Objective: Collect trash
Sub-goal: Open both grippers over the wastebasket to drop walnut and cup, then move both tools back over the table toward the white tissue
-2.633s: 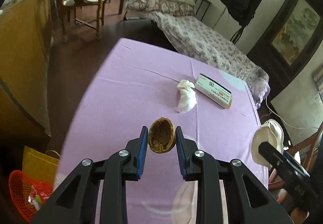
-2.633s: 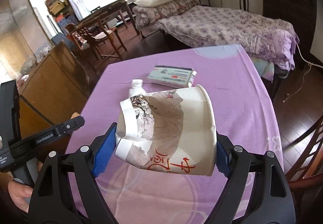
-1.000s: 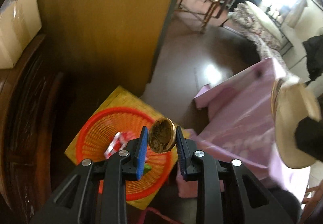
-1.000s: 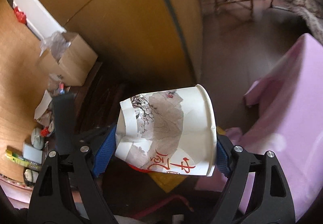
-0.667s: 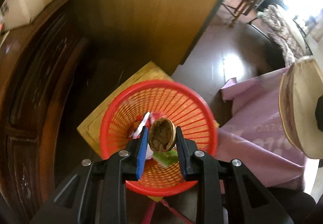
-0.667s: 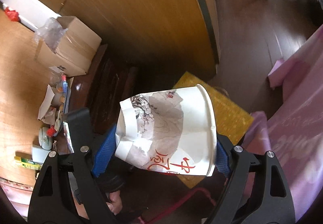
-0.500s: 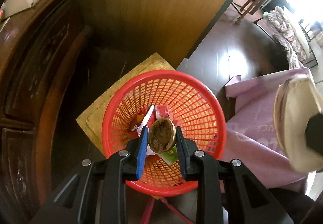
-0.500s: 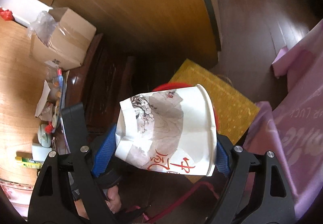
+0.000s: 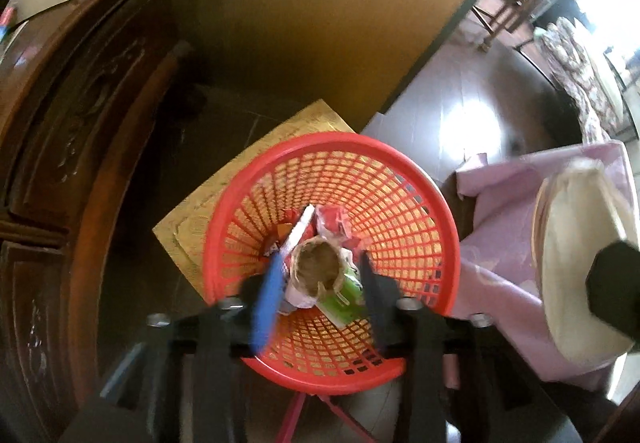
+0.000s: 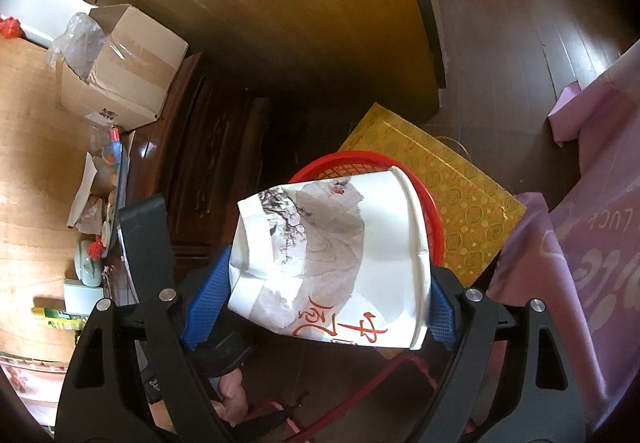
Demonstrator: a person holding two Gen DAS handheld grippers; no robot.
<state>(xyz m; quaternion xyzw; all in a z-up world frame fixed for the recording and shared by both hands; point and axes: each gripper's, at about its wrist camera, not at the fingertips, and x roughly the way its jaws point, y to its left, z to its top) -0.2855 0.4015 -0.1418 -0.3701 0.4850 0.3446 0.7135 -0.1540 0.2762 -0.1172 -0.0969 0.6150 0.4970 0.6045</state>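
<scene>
L gripper points down over red basket, jaws opening; nutshell sits between the pads w/ gaps either side, over wrappers in the basket; R gripper stands wide, clamped on crushed paper cup just above basket rim; basket rests on a gold bag on the floor, beside purple cloth.

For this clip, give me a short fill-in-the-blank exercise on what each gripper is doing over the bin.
1. The left gripper is opening above a basket coloured ____.
2. The walnut shell sits between the pads, over the ____ in the basket.
3. The right gripper is shut on a crushed paper ____.
4. The basket stands on a flat ____ bag.

Missing: red; trash; cup; yellow
</scene>
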